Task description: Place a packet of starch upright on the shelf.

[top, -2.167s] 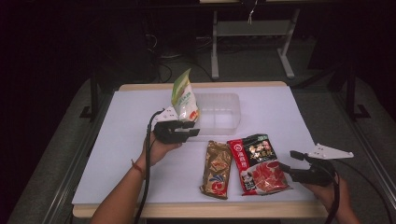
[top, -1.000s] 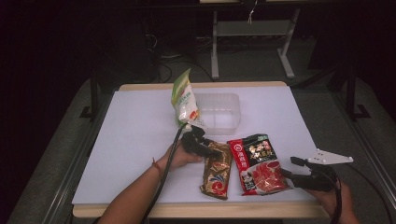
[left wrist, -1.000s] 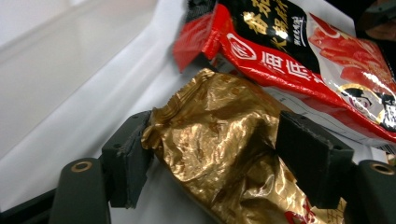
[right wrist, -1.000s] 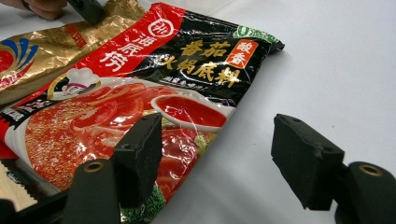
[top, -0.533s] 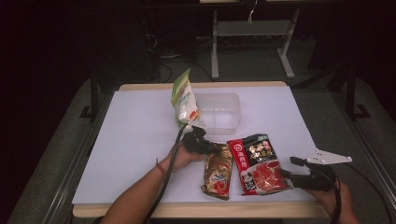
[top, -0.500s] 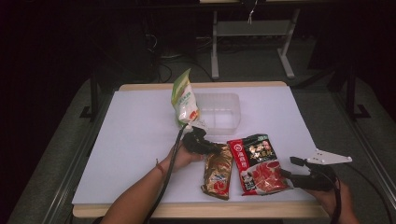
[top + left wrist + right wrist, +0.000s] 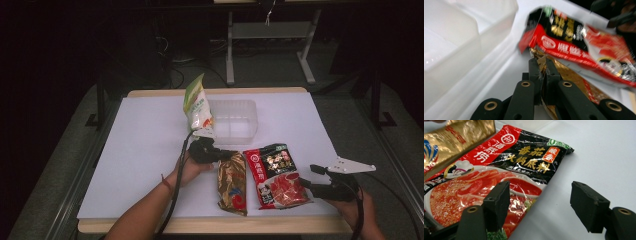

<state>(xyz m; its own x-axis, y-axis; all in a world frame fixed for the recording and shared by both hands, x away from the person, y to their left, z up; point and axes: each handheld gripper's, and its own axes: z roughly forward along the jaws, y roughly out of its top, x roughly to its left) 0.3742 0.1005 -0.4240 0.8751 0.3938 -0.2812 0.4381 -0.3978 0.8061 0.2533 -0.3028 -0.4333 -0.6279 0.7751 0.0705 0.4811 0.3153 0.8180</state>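
Note:
A gold packet (image 7: 232, 182) lies on the white table beside a red and black soup-base packet (image 7: 276, 175). My left gripper (image 7: 222, 155) has just been closing and is now shut on the gold packet's far edge. In the left gripper view the jaws pinch that crinkled gold edge (image 7: 541, 61), with the red packet (image 7: 579, 47) just beyond. My right gripper (image 7: 312, 177) rests at the red packet's right edge. Its jaws (image 7: 541, 202) stand open over the table, the left pad above the red packet (image 7: 499, 170), gripping nothing.
A clear plastic container (image 7: 232, 120) stands behind the packets, and a green and white pouch (image 7: 197, 107) leans upright at its left side. The container wall (image 7: 461, 37) is close to the left jaws. Dark floor and table legs lie beyond the table.
My left gripper moved from beside the green pouch to the gold packet's far end and shut on its edge, lifting it slightly. The right gripper stayed where it was.

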